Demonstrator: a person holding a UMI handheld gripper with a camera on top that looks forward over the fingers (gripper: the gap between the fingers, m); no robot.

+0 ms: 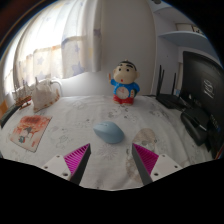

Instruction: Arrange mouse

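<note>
A light blue-grey mouse (108, 132) lies on the white patterned tablecloth (80, 125), just ahead of my fingers and slightly left of the midline between them. My gripper (111, 158) is open, its magenta pads (76, 157) spread wide with only bare cloth between them. The mouse is apart from both fingers.
A cartoon boy figure (125, 83) in blue stands beyond the mouse at the table's back. A clear rack (42, 94) and a printed card (30, 130) are at the left. Black devices (197, 100) crowd the right side. A small glass dish (147, 136) sits right of the mouse.
</note>
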